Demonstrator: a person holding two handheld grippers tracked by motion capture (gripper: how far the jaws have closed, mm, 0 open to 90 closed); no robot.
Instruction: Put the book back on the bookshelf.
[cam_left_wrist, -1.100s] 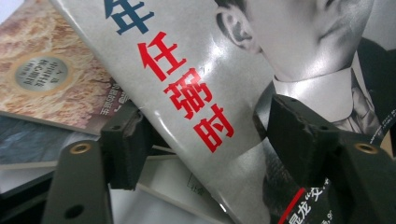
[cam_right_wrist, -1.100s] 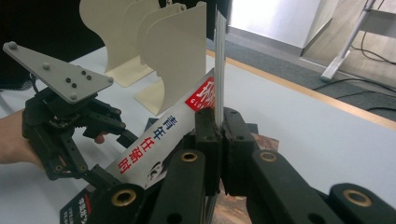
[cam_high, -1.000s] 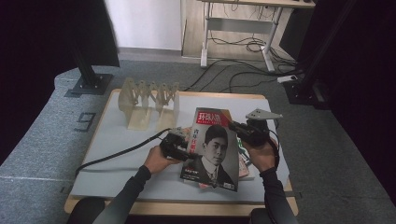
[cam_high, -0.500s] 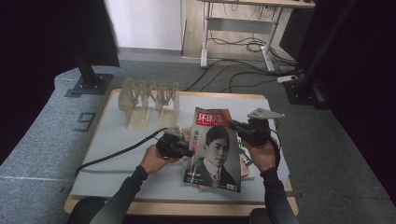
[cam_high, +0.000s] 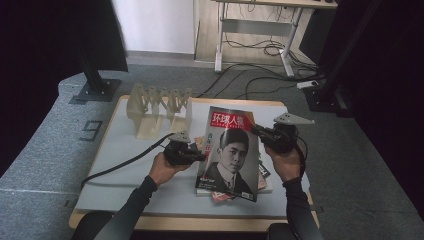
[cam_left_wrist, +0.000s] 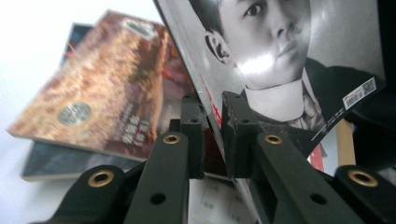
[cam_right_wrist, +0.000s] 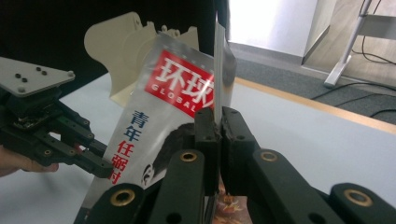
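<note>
left claw (cam_high: 200, 156) newly shut on lifted magazine's (cam_high: 229, 150) left edge, right claw (cam_high: 256, 131) seemingly clamping right

A cream rack (cam_high: 159, 111) with upright slats stands near the far left corner of the table (cam_high: 115, 170). A small stack of books (cam_left_wrist: 100, 98) lies toward the near right part of the table, its top cover brown and reddish. Beyond the far edge, on the grey floor, are a desk frame (cam_high: 255, 37), black cables (cam_high: 260, 50) and a dark stand base (cam_high: 95, 90).
</note>
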